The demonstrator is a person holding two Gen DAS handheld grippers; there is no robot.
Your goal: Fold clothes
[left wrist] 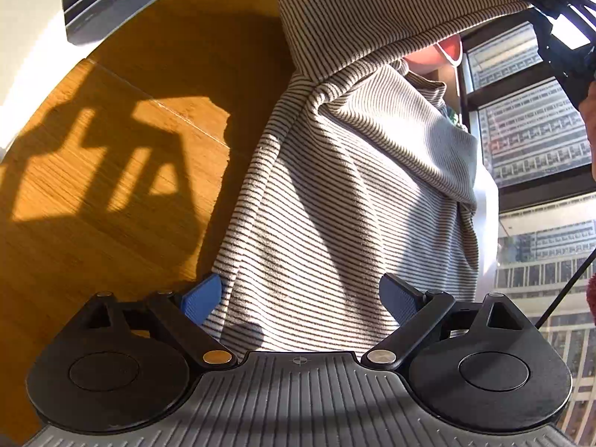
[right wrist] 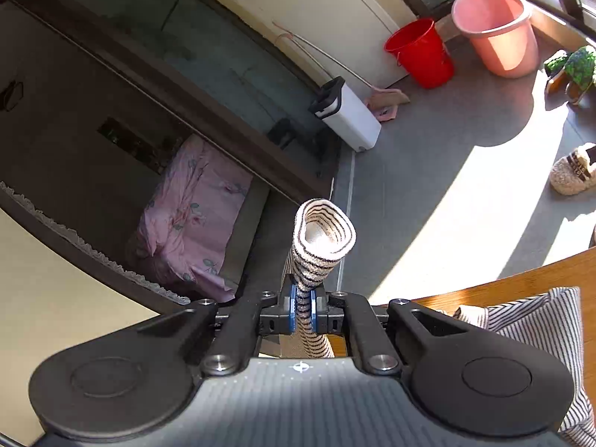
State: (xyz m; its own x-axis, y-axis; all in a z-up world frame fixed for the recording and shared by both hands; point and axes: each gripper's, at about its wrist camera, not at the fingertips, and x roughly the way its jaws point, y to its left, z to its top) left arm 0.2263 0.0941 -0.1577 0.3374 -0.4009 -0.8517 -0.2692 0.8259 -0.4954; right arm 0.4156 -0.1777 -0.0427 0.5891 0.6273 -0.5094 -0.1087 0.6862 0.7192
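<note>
Between the right gripper [right wrist: 302,307] pads — striped garment [right wrist: 320,238], cuff rolled open.

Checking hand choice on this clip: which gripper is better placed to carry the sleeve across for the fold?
Right. The right gripper is already shut on the striped sleeve, lifted off the wooden table. The left gripper is open, holding nothing, over the shirt's body.

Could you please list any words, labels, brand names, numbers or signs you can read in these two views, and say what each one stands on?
None: no readable text in either view.
The slipper bears a dark band with a pattern, too small to read.
The white box on the floor shows no legible label.
The red bucket, the pink bucket and the striped garment carry no print.
Each gripper body has only a small crosshair mark, no letters.
</note>
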